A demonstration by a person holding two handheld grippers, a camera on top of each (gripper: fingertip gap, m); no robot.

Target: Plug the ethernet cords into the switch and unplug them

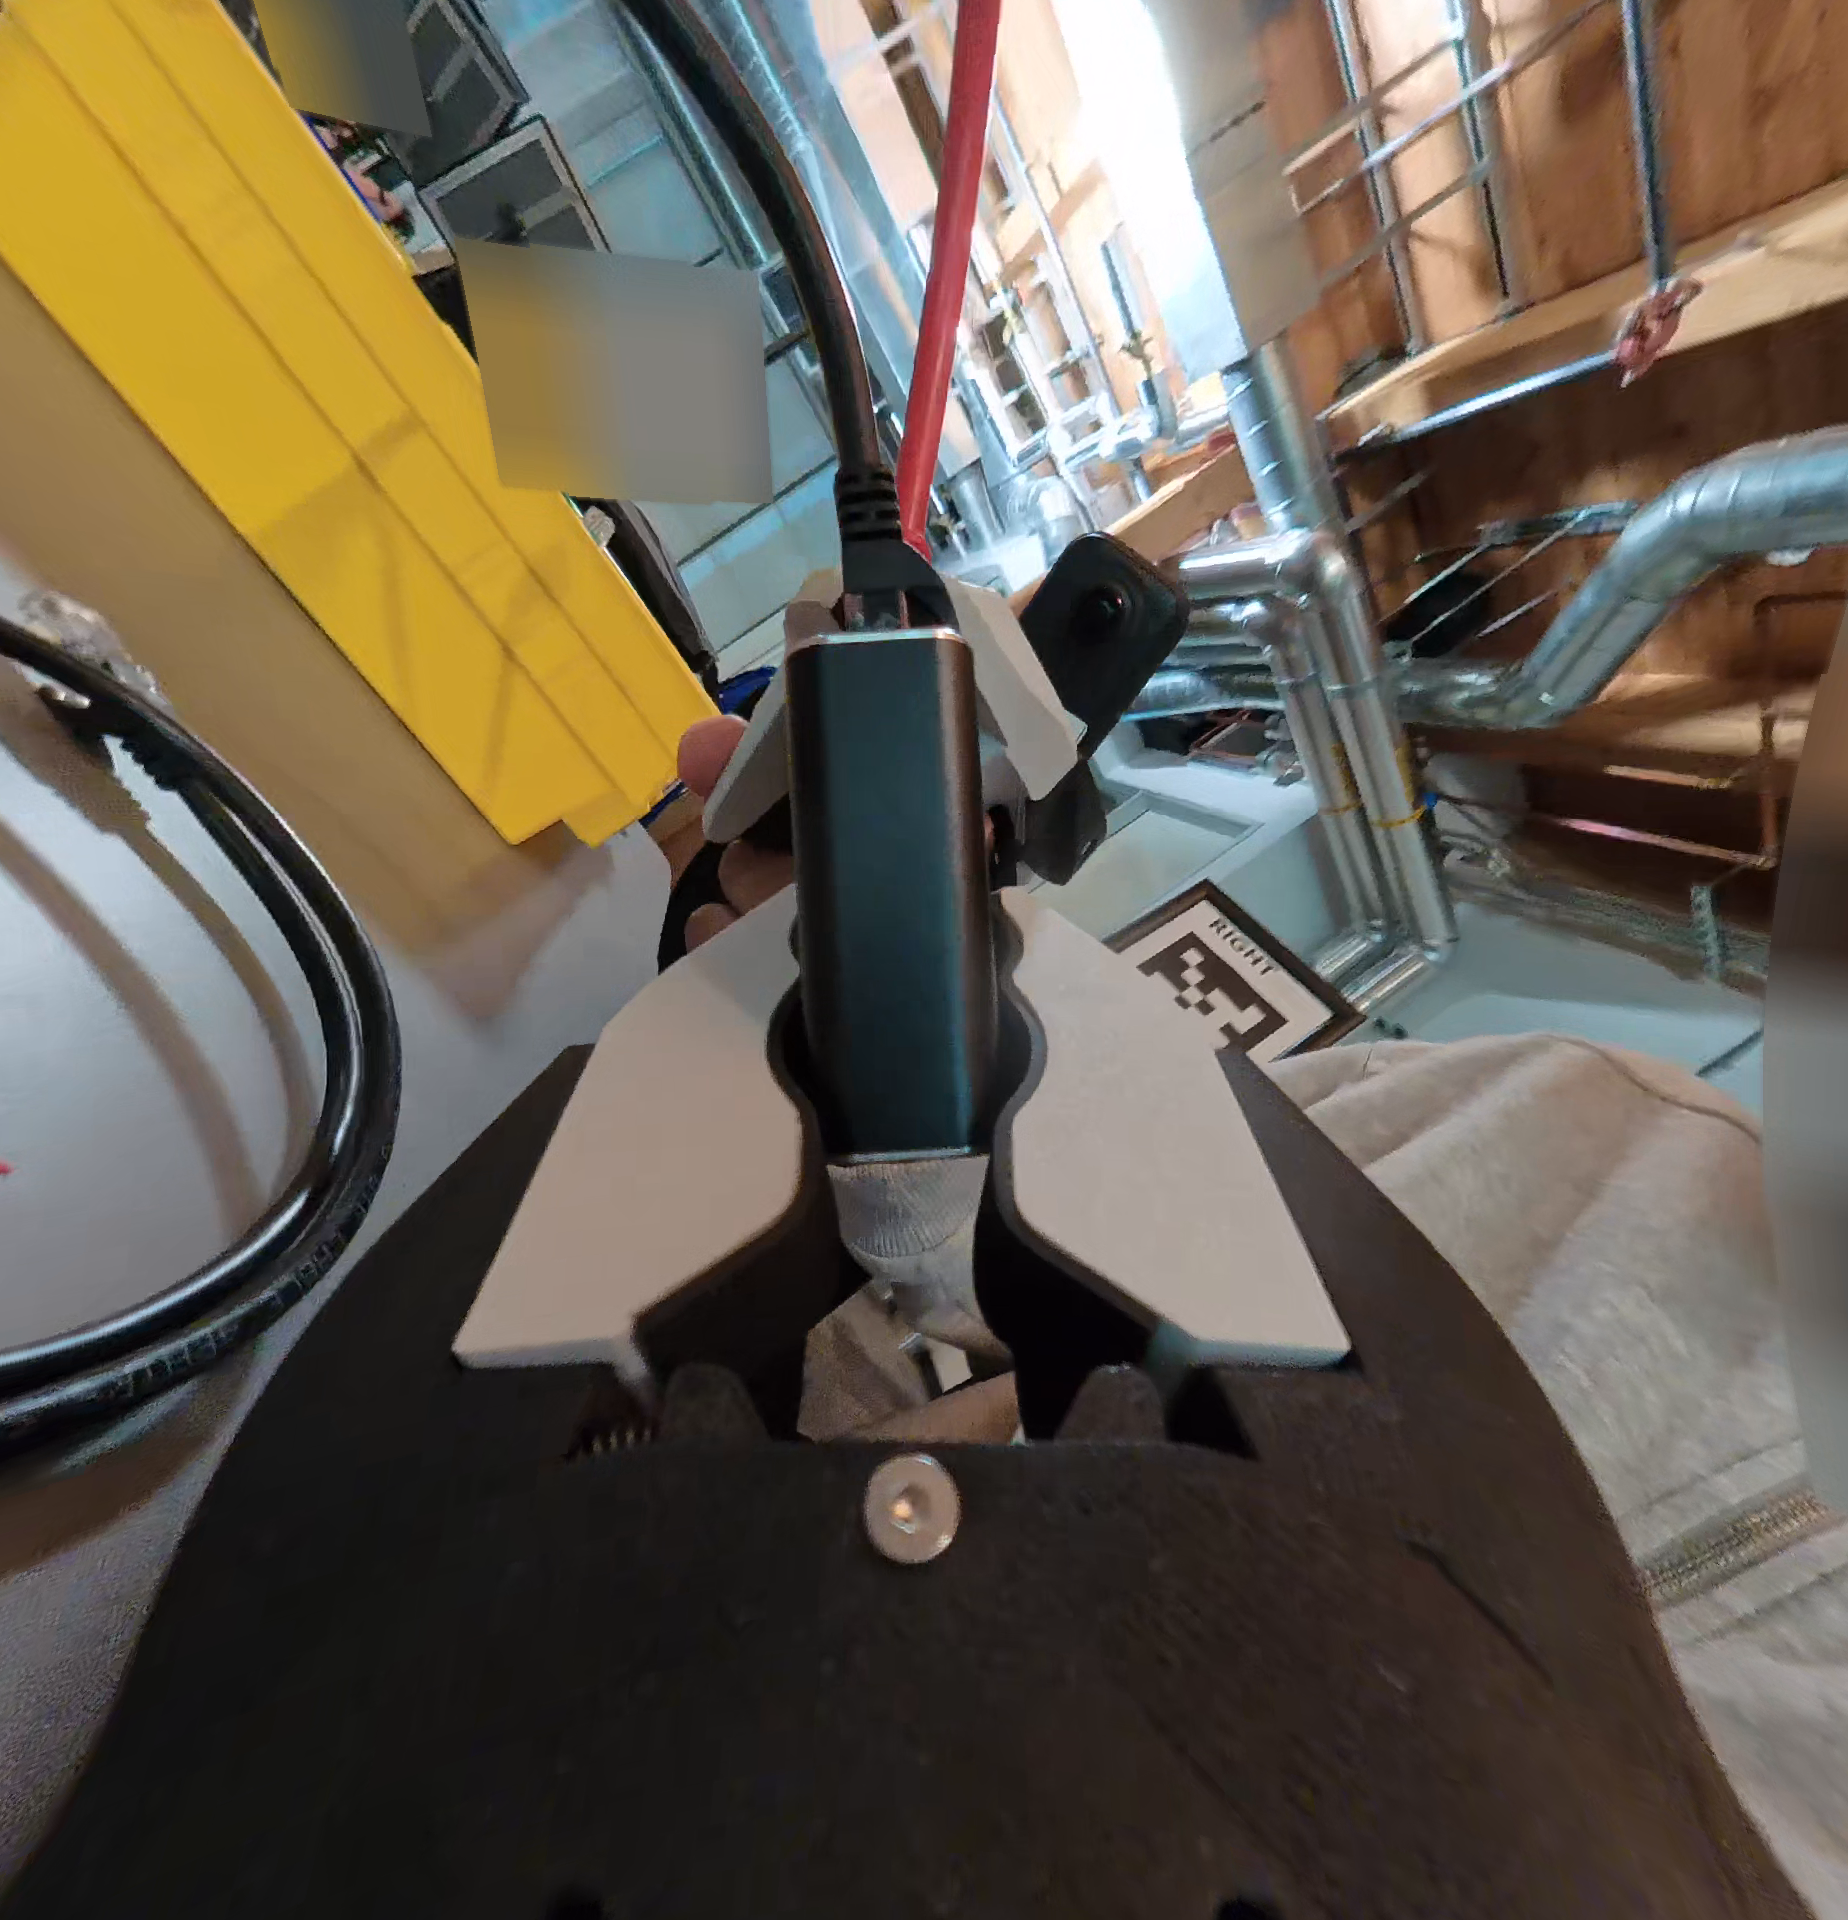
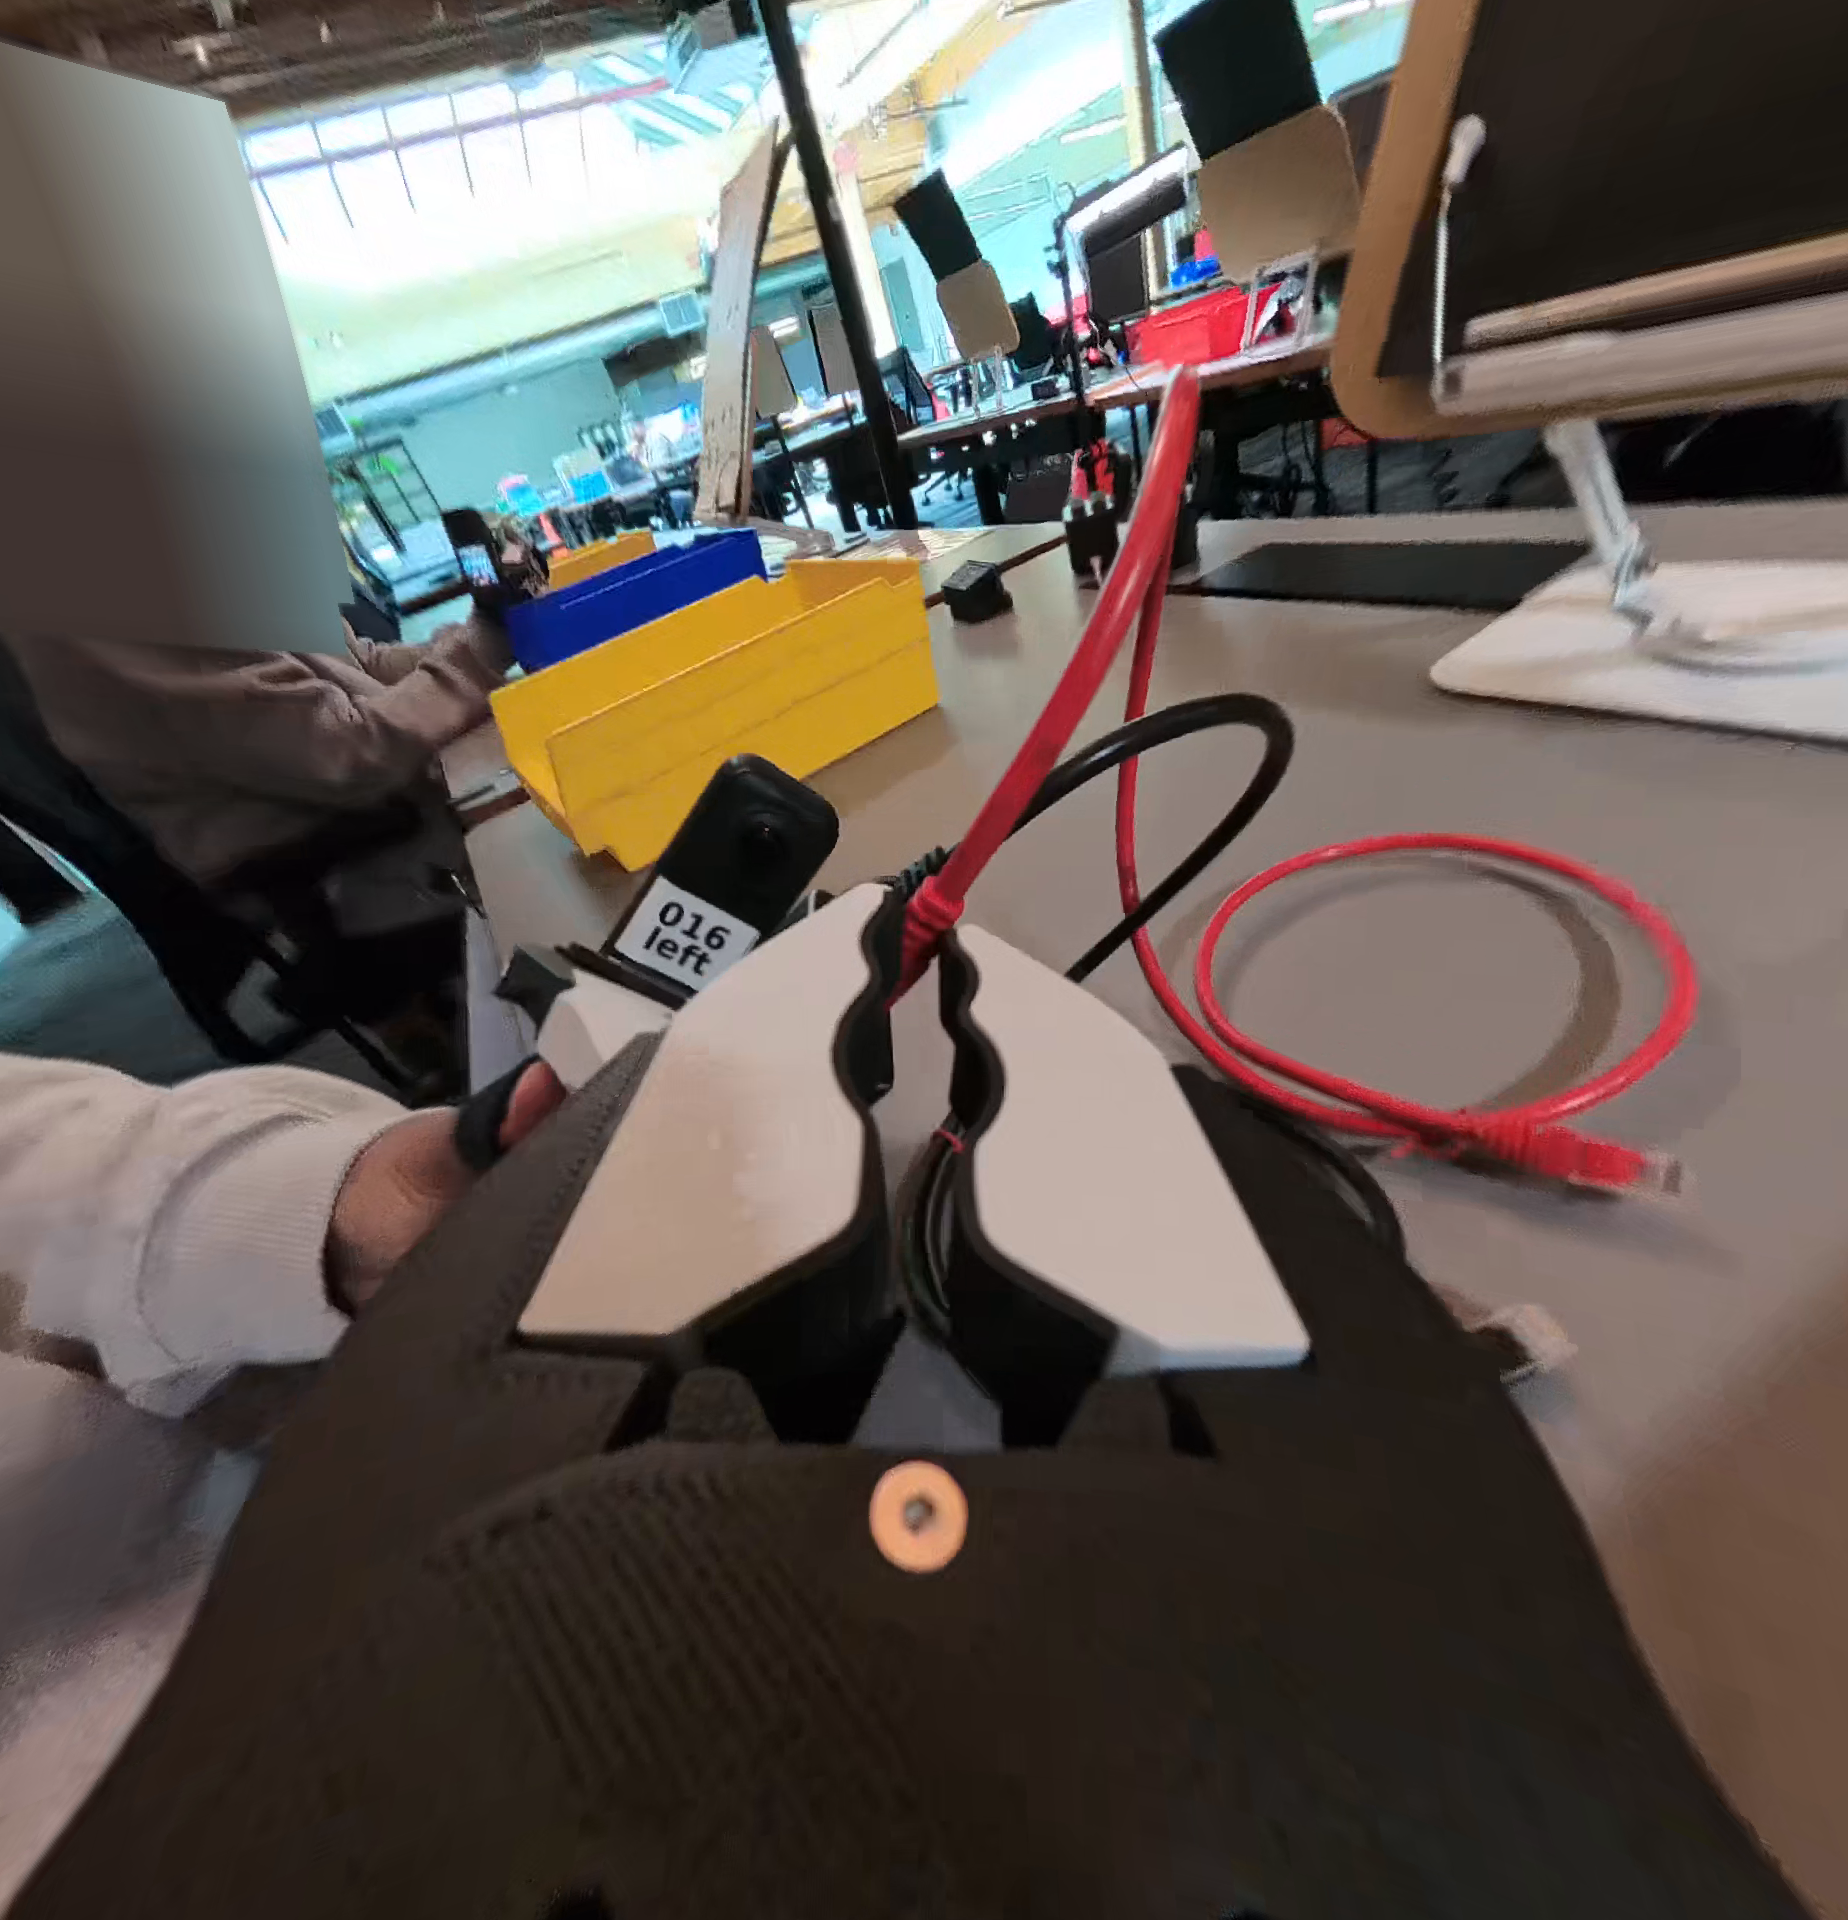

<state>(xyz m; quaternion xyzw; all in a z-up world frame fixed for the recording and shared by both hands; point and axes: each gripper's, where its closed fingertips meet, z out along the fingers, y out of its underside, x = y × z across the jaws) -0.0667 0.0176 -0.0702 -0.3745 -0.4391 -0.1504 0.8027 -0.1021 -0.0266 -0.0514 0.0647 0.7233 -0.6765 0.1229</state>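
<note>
On the table, yellow bin (image 2: 733, 686) beside blue bin (image 2: 639, 603).

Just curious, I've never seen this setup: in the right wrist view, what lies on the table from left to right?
Yellow bin → black cable → red cable's coil → white monitor base.

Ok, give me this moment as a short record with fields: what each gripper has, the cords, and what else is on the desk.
left gripper: shut on the dark metal box-shaped switch
right gripper: shut on the red ethernet cord at its plug end
black cord: plugged into the switch's far end
red cord's other end: loose on the grey desk, coiled
also on the desk: yellow plastic bins, white monitor stand
</note>
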